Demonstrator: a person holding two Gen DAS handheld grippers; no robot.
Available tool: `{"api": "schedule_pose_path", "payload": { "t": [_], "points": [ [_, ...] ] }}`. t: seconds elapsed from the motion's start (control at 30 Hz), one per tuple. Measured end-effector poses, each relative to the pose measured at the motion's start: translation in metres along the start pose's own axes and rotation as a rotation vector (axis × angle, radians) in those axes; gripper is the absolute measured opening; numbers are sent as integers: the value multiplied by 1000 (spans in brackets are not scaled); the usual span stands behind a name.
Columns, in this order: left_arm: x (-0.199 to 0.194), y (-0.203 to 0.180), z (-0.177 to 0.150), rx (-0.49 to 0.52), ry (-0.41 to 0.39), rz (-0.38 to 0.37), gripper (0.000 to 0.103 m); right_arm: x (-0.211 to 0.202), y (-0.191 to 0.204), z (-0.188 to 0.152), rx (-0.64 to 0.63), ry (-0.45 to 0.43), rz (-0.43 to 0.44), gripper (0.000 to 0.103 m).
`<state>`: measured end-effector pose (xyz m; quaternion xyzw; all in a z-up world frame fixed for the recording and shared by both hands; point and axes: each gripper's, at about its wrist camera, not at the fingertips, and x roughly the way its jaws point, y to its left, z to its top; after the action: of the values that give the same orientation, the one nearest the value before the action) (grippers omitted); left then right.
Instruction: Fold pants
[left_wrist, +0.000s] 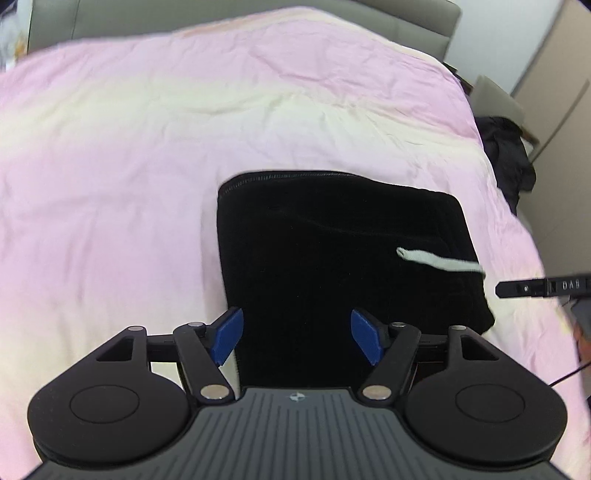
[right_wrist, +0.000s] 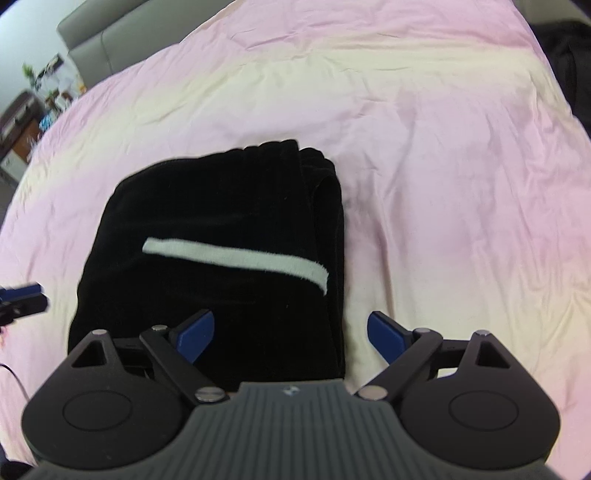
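Black pants (left_wrist: 332, 251) lie folded into a compact rectangle on the pink bed cover (left_wrist: 110, 166). A white drawstring (left_wrist: 436, 257) lies across the top. My left gripper (left_wrist: 295, 338) is open and empty, hovering over the near edge of the pants. In the right wrist view the same pants (right_wrist: 221, 206) show with the white drawstring (right_wrist: 236, 260) across them. My right gripper (right_wrist: 291, 336) is open and empty above the pants' near right edge. The right gripper's tip shows at the right edge of the left wrist view (left_wrist: 524, 288).
The pink and cream cover (right_wrist: 443, 166) spreads over the whole bed. A grey headboard (left_wrist: 240, 14) stands at the far end. Dark clothing (left_wrist: 509, 158) lies beside the bed on the right. Shelves with small items (right_wrist: 33, 107) stand at the far left.
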<state>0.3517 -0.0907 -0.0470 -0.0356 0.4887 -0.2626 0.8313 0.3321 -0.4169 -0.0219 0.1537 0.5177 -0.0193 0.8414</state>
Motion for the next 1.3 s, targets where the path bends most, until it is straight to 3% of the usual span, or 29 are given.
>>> {"api": "schedule_pose_path", "payload": {
  "t": [0.07, 0.13, 0.3, 0.4, 0.7, 1.03, 1.13, 1.2, 1.3],
  "points": [
    [22, 9, 4, -31, 58, -39, 83, 6, -8, 8, 18, 14, 2, 87],
    [34, 18, 7, -51, 88, -31, 84, 12, -14, 14, 19, 20, 0, 87],
    [53, 50, 11, -213, 78, -67, 85, 36, -32, 26, 58, 46, 60, 87],
    [65, 59, 10, -253, 75, -96, 87, 55, -40, 27, 73, 84, 116, 87],
    [83, 62, 9, -184, 75, -110, 90, 102, -55, 17, 151, 105, 262, 91],
    [94, 58, 9, -137, 80, -137, 89, 124, -38, 21, 112, 93, 244, 90],
    [96, 58, 8, -148, 74, -149, 85, 126, -31, 24, 94, 83, 227, 85],
    [94, 56, 8, -155, 72, -155, 72, 123, -25, 24, 91, 77, 212, 81],
    [87, 47, 11, -121, 71, -133, 63, 115, -14, 26, 76, 62, 173, 75]
  ]
}}
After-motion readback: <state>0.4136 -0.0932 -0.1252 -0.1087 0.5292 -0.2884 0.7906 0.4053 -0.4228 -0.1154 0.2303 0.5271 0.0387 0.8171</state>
